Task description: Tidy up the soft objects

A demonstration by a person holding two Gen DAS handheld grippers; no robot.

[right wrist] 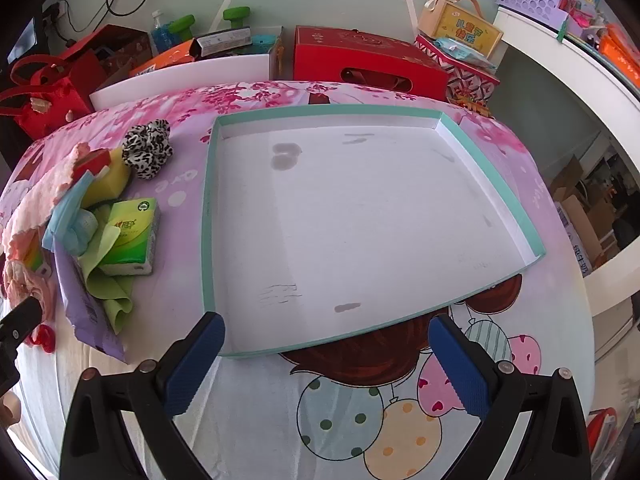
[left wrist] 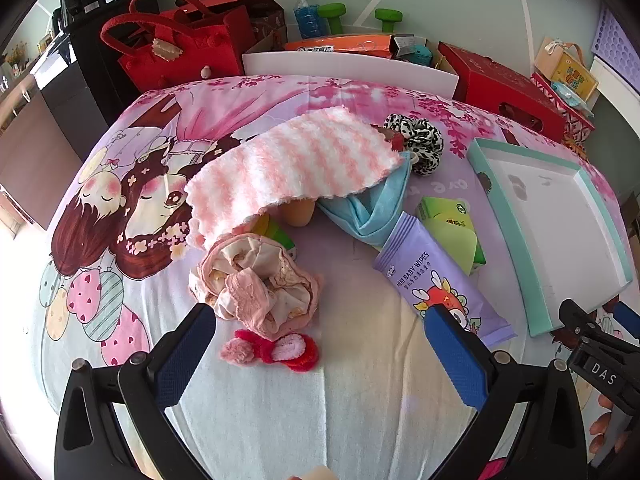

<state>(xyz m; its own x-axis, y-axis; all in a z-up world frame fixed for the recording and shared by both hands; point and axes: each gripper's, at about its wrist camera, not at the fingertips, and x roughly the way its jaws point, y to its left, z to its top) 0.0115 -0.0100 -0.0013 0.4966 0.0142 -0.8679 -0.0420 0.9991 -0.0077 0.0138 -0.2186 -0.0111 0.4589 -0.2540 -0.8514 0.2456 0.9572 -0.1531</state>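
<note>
Only the left wrist view showed the pink cloth bundle (left wrist: 256, 280) beyond the left gripper (left wrist: 320, 344), fingers apart; the right gripper (right wrist: 326, 354), fingers apart too, faced the tray (right wrist: 208, 216).

Bright daylight, soft shadows, sharp focus, strong fisheye bending at edges.
</note>
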